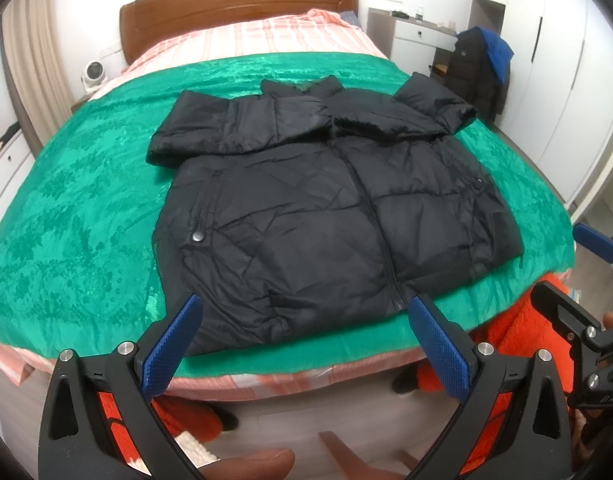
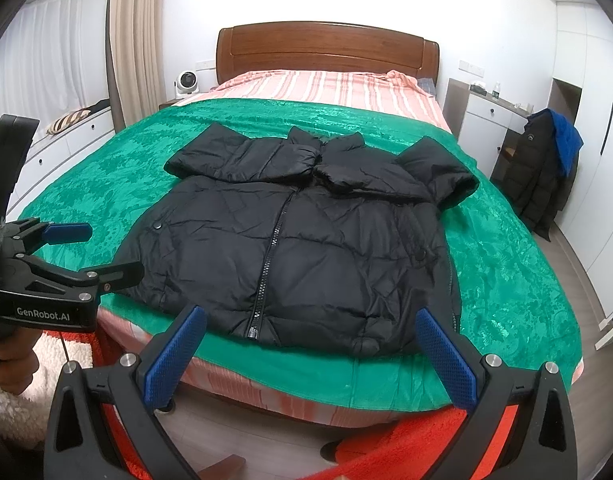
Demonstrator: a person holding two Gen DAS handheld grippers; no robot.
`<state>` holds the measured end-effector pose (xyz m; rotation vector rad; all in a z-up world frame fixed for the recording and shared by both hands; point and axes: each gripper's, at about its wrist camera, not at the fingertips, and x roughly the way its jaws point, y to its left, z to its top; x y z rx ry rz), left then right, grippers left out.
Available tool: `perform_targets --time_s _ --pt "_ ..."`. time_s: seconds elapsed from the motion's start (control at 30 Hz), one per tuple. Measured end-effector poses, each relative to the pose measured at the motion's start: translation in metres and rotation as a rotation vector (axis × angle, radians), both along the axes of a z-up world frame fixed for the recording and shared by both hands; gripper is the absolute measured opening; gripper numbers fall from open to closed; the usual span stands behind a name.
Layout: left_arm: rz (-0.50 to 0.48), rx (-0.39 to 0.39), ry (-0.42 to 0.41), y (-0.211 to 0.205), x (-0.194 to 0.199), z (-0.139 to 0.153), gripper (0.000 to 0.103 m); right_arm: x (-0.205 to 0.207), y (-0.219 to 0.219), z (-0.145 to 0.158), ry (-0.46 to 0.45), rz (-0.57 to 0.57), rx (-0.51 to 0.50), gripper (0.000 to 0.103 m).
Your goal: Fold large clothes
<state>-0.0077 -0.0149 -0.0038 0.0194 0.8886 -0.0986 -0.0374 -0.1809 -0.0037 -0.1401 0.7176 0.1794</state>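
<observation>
Currently, the black puffer jacket [image 1: 326,208] lay front-up and zipped on the green blanket [image 1: 78,216], with its hem toward the foot edge of the bed and its collar toward the wooden headboard [image 1: 234,4]. Both sleeves were folded inward across the chest, their cuffs meeting near the zipper [image 2: 272,256] just below the collar. This arrangement judged as a narrowed body ready for a lengthwise fold, hem toward collar.

The left gripper [image 1: 306,328] was held off the jacket at its hem, on the left half, jaws spread wide and gripping nothing. The right gripper [image 2: 310,336] was held likewise at the hem, on the right half, jaws also wide apart and empty. Neither blue pad [image 2: 174,356] touched fabric.

This paired, open stance at the hem probably served to seize both hem corners together, so that the bulky padding would lift evenly. Slippery shell fabric and thick fill may spring back; a deep bite at the hem is advised.
</observation>
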Motion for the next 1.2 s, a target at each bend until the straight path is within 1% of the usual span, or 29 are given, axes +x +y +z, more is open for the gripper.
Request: perform_targets --time_s 1.2 --pt "-0.003 0.003 0.000 -0.0024 -0.0024 -0.0024 0.103 -0.0014 0.0000 -0.0024 -0.001 0.001 0.000 0.103"
